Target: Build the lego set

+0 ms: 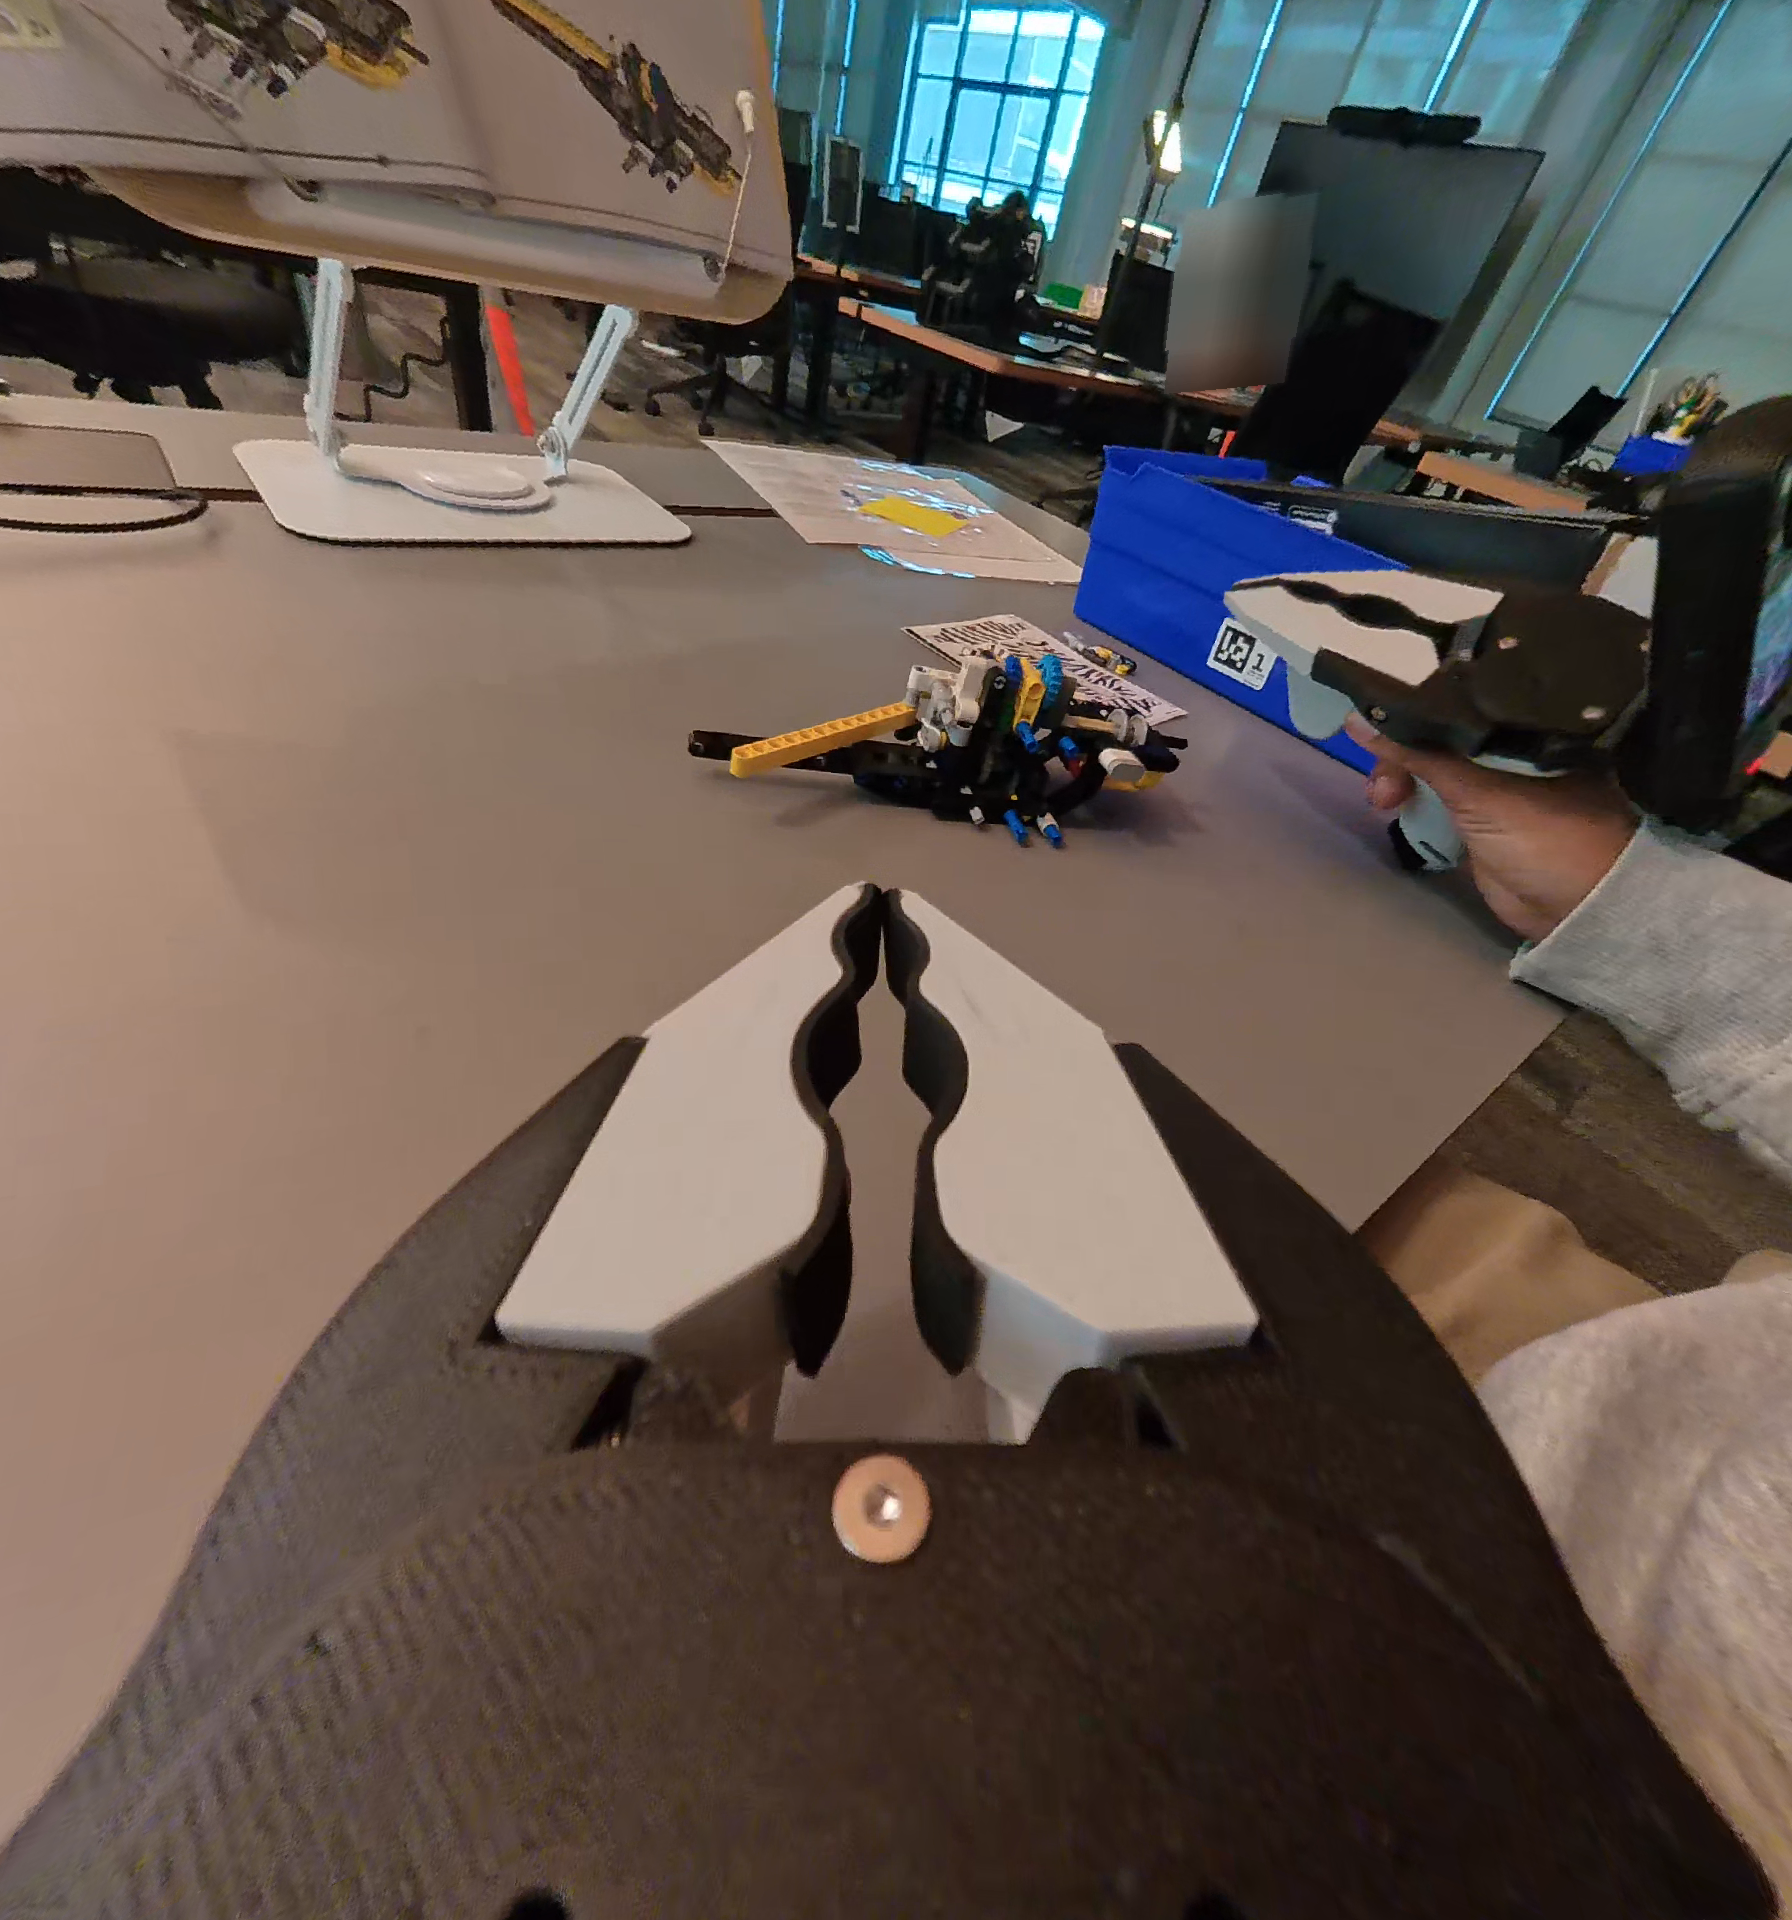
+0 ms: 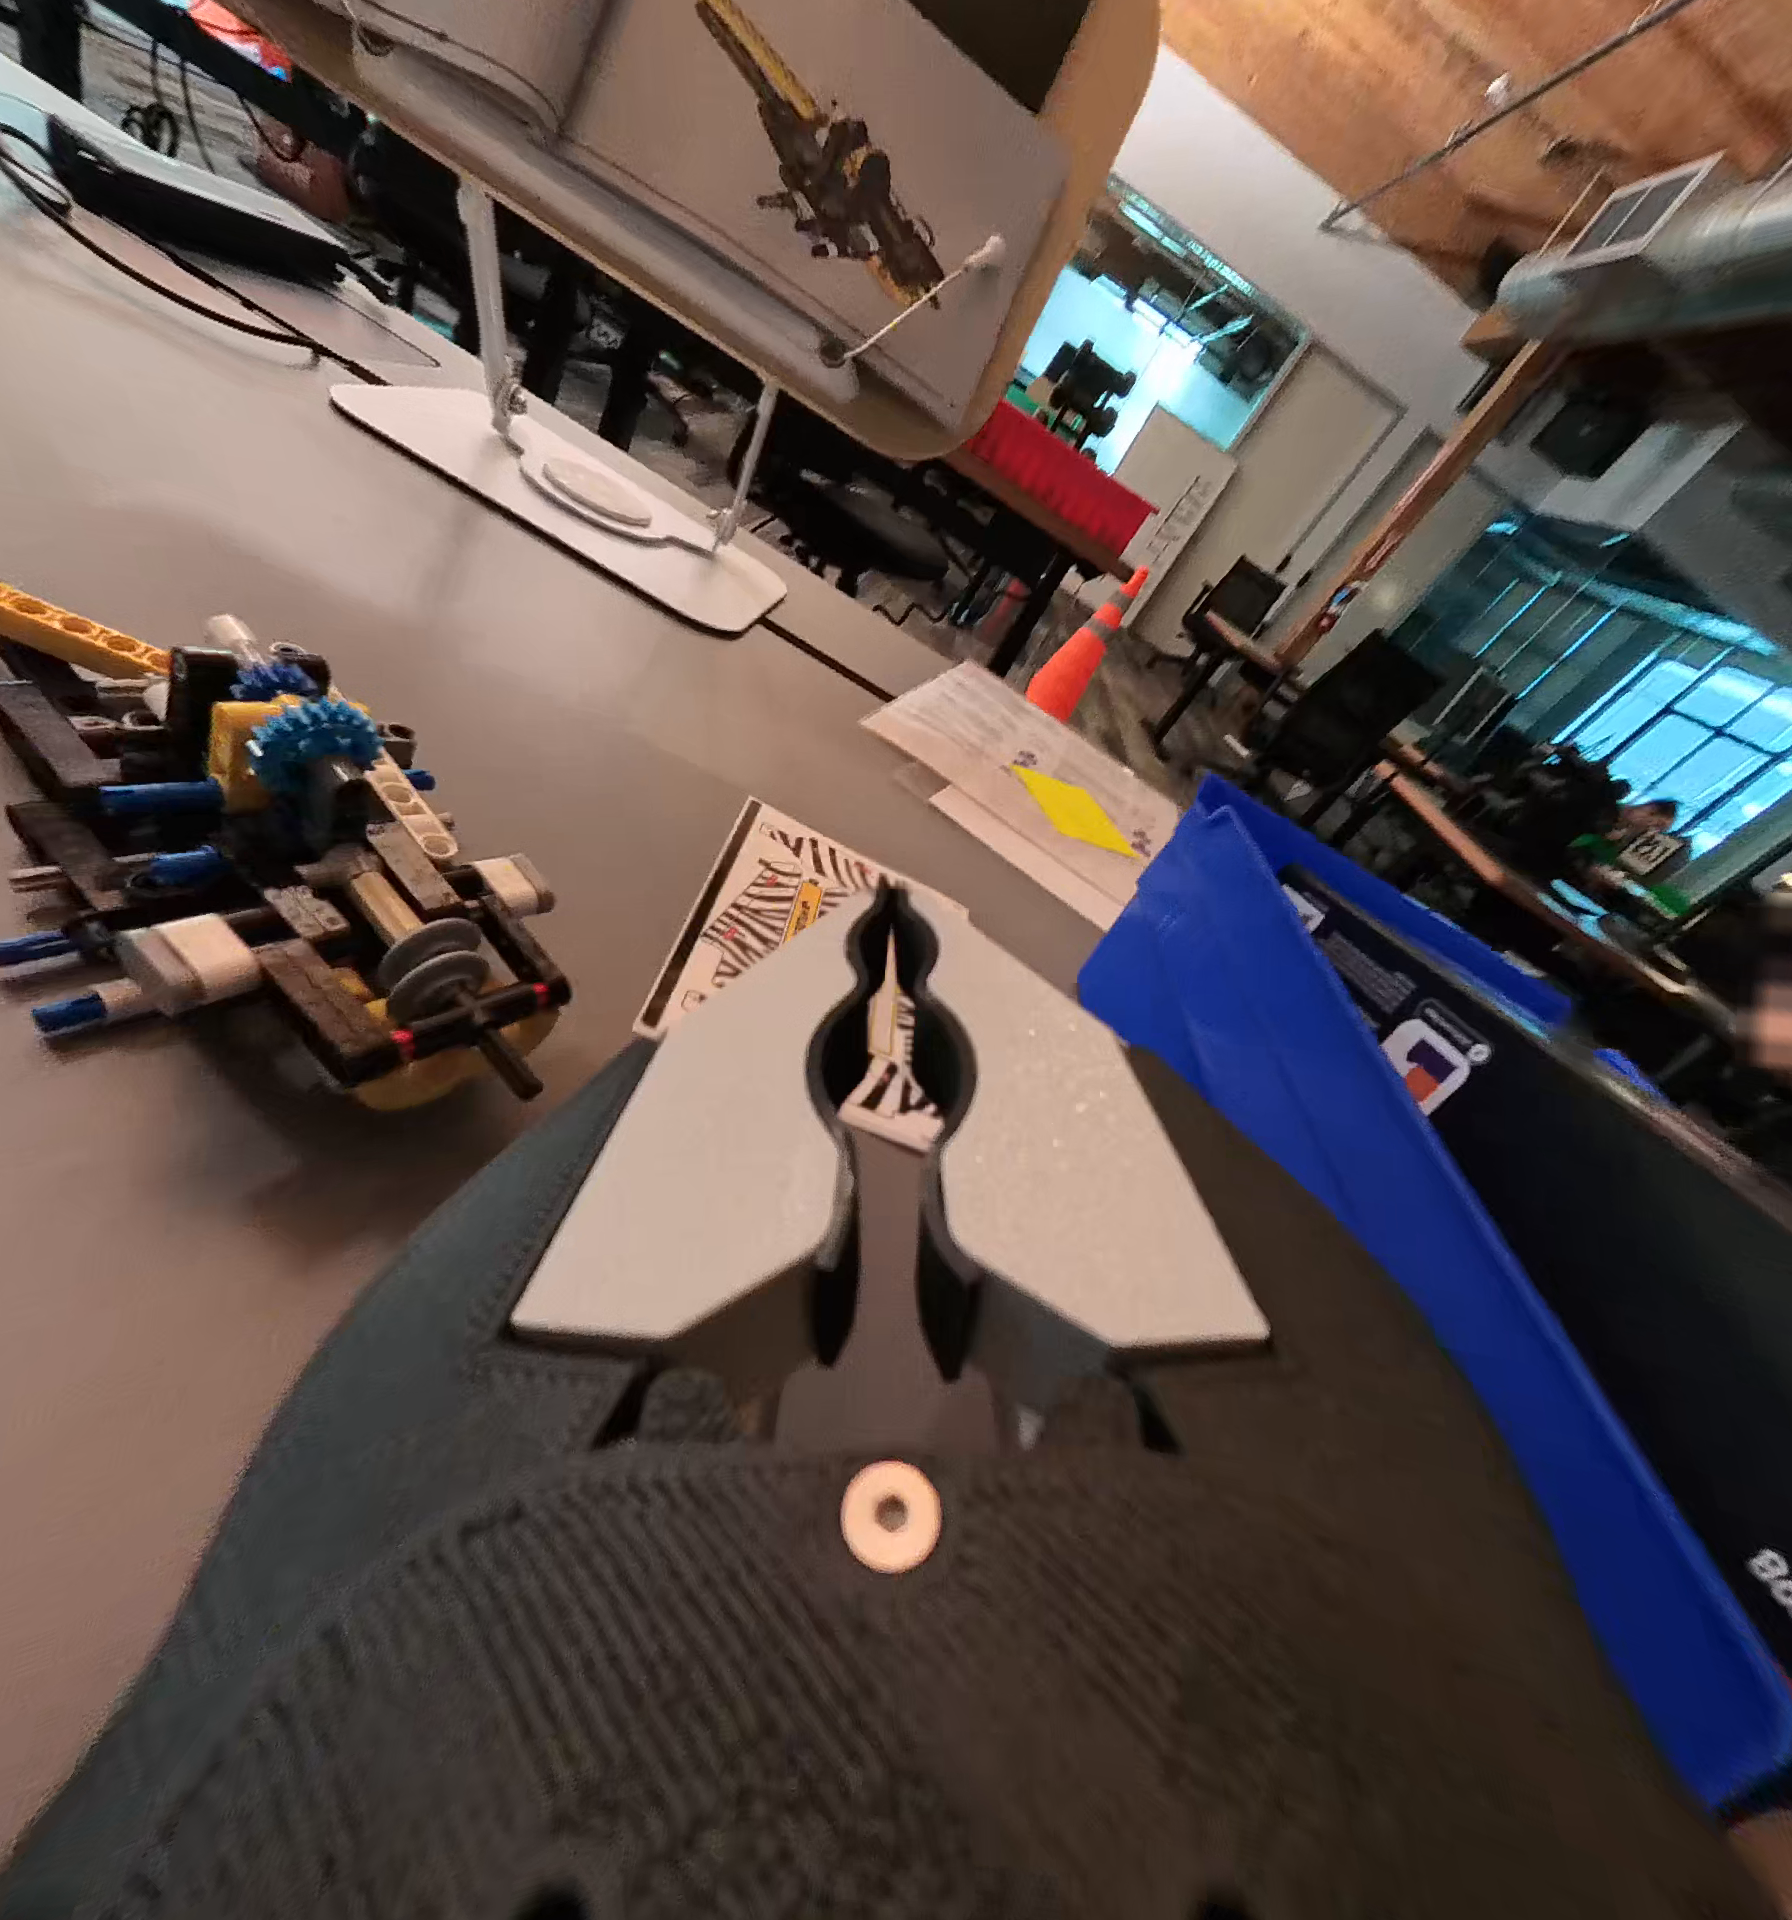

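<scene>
A partly built lego model [image 1: 959,743] of black, yellow, blue and white parts lies on the grey table [image 1: 352,831]. In the right wrist view the lego model [image 2: 268,862] is at the left. My left gripper [image 1: 876,896] is shut and empty, above the table short of the model. My right gripper [image 2: 890,896] is shut and empty, tilted, over a striped sticker sheet [image 2: 767,894]. The right gripper also shows in the left wrist view [image 1: 1247,601], right of the model, held by a hand [image 1: 1515,842].
A blue bin [image 1: 1172,592] stands right of the model; it also shows in the right wrist view [image 2: 1287,1091]. An open instruction book on a white stand [image 1: 456,488] is at the back. Papers with a yellow piece [image 1: 913,514] lie behind the model. A grey sleeve [image 1: 1702,997] is at the right. My right fingertips sit around 30 centimetres from my left ones.
</scene>
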Motion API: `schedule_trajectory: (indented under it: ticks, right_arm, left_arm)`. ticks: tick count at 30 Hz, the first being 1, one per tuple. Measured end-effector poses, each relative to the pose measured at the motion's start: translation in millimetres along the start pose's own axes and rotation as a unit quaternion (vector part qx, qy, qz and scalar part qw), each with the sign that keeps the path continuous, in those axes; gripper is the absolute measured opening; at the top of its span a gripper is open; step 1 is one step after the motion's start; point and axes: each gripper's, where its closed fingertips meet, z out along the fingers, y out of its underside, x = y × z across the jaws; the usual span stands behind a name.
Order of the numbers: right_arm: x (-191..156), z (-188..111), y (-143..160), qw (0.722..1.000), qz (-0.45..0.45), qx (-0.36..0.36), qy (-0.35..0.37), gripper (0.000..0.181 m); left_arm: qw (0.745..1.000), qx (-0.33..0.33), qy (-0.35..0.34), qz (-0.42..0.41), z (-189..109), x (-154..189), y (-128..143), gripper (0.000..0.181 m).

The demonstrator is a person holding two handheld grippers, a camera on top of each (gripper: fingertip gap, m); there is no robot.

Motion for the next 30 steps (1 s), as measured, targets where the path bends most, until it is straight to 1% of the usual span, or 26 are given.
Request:
schedule_trajectory:
  ticks: [4,10,24,30]
  right_arm:
    - [4.8,0.2,0.0,1.0,-0.001,-0.001,0.021,0.0]
    - [19.4,-1.0,1.3,0.998,0.054,0.002,0.034,0.004]
    - [32.0,-6.4,-0.1,0.986,0.165,0.031,-0.014,0.001]
    - [32.3,-9.1,-2.4,0.981,0.186,0.045,-0.035,0.002]
  left_arm:
    - [1.0,0.003,0.022,0.001,-0.2,6.9,0.1,0.0]
    - [0.998,0.005,0.056,0.006,-0.8,18.8,0.4,0.0]
    - [0.998,0.0,0.068,-0.005,-1.0,20.2,1.8,0.0]
    - [0.997,0.0,0.071,-0.014,-1.1,19.5,2.4,0.0]
